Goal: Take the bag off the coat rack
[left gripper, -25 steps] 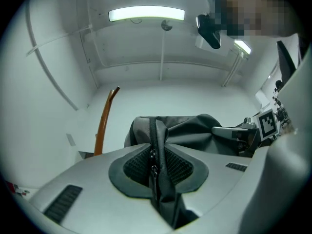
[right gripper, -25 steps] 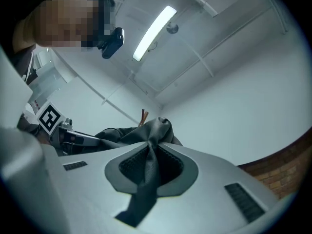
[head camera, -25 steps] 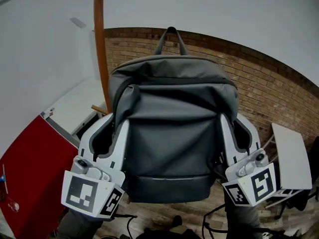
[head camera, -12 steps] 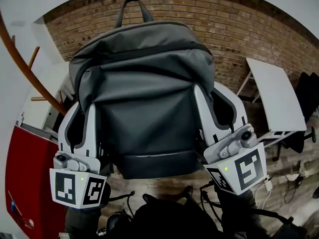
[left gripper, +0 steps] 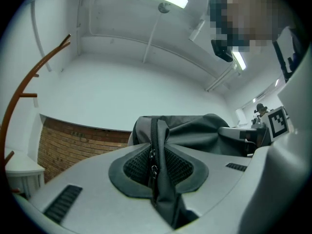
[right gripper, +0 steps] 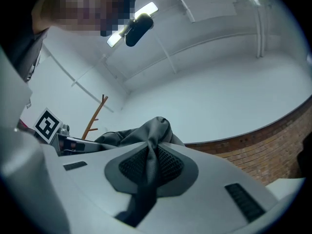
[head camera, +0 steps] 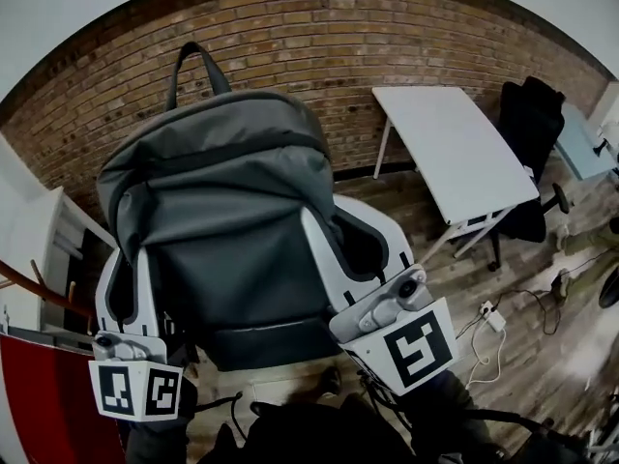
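Observation:
The grey backpack [head camera: 227, 201] hangs in the air between my two grippers, its top handle [head camera: 193, 61] standing free, off the coat rack. My left gripper [head camera: 133, 259] is shut on the bag's left side; in the left gripper view its jaws pinch a zippered fold [left gripper: 156, 150] of the bag [left gripper: 195, 130]. My right gripper [head camera: 340, 228] is shut on the right side, clamping a fabric fold [right gripper: 151, 155]. The wooden coat rack [head camera: 24, 280] shows only at the far left edge, apart from the bag, and as a curved brown pole [left gripper: 29, 82] and a thin stem [right gripper: 95, 113].
A brick wall [head camera: 406, 37] runs behind the bag. A white table [head camera: 450, 143] stands to the right, with a black chair [head camera: 532, 114] past it. Cables and a power strip [head camera: 491, 319] lie on the wood floor. A red panel [head camera: 39, 404] is at the lower left.
The bag and both grippers have swung away from the rack and a little down. The rack pole went from beside the bag to the far left edge; table and chair came into view.

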